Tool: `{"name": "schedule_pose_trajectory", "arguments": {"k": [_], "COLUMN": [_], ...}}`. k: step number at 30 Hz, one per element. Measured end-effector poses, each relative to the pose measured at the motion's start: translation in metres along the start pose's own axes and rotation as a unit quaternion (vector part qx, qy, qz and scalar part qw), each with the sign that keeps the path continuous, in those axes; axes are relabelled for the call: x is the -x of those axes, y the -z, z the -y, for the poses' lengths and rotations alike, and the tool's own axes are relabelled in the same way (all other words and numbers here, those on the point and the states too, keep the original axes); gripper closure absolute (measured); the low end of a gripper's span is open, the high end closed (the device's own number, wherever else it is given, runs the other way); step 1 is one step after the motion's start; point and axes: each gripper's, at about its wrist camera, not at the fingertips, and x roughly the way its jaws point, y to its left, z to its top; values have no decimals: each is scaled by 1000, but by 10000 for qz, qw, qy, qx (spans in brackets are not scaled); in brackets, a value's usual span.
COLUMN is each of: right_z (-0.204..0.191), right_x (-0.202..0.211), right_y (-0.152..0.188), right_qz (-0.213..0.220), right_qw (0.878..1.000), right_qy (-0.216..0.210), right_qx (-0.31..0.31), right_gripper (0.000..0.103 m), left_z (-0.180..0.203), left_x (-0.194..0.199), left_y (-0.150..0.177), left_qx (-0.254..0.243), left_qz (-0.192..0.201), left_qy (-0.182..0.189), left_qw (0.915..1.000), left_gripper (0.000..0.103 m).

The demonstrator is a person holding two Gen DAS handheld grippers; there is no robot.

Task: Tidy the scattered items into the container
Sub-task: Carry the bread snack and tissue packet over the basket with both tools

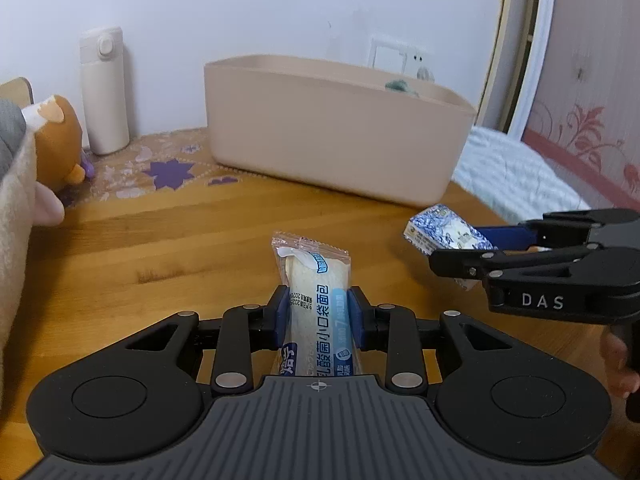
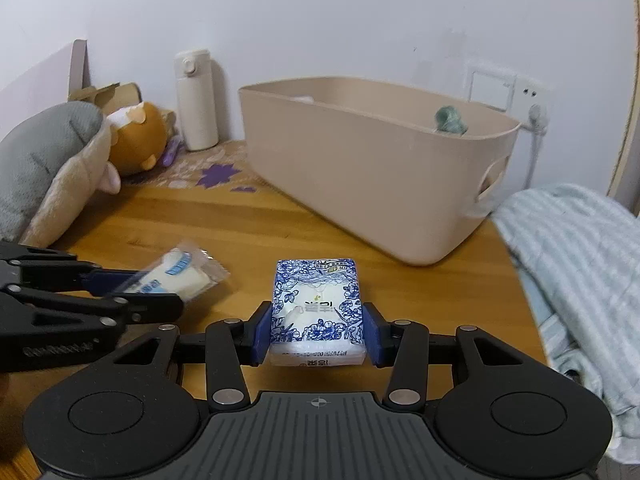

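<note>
My left gripper (image 1: pixel 318 314) is shut on a wrapped bread packet (image 1: pixel 316 292) with blue print, held over the wooden table (image 1: pixel 160 248). My right gripper (image 2: pixel 318 330) is shut on a blue-and-white tissue pack (image 2: pixel 318 308). Each shows in the other view: the right gripper (image 1: pixel 460 258) with the tissue pack (image 1: pixel 444 232), and the left gripper (image 2: pixel 160 294) with the bread packet (image 2: pixel 184 272). The beige container (image 1: pixel 332 136) stands ahead at the table's back, also in the right wrist view (image 2: pixel 372 176). A green item (image 2: pixel 448 120) lies inside it.
A white thermos (image 1: pixel 104 88) stands by the wall at left. Plush toys (image 2: pixel 60 160) lie on the left side of the table. A striped blue blanket (image 2: pixel 580 280) lies past the table's right edge. A wall socket (image 2: pixel 508 88) is behind the container.
</note>
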Motion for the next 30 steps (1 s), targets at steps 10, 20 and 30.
{"name": "schedule_pose_trajectory", "arguments": {"k": [10,20,30], "right_z": [14,27,48], "right_x": [28,50,53], "right_y": [-26,-70,-110], "right_qz": [400,727,787], "right_qw": [9991,9968,9962], "right_qy": [144,334,378], "right_qx": [-16,29,-82], "right_gripper": [60,60,60], "left_z": [6,18,29], "left_x": [21,34,10], "left_y": [-44,-95,-139], "left_qx": [146,-58,-185], "left_qz": [314,578,508], "left_qy": [111,146,-121], "left_qw": [9993,9982,9985], "left_gripper": [72,72,72]}}
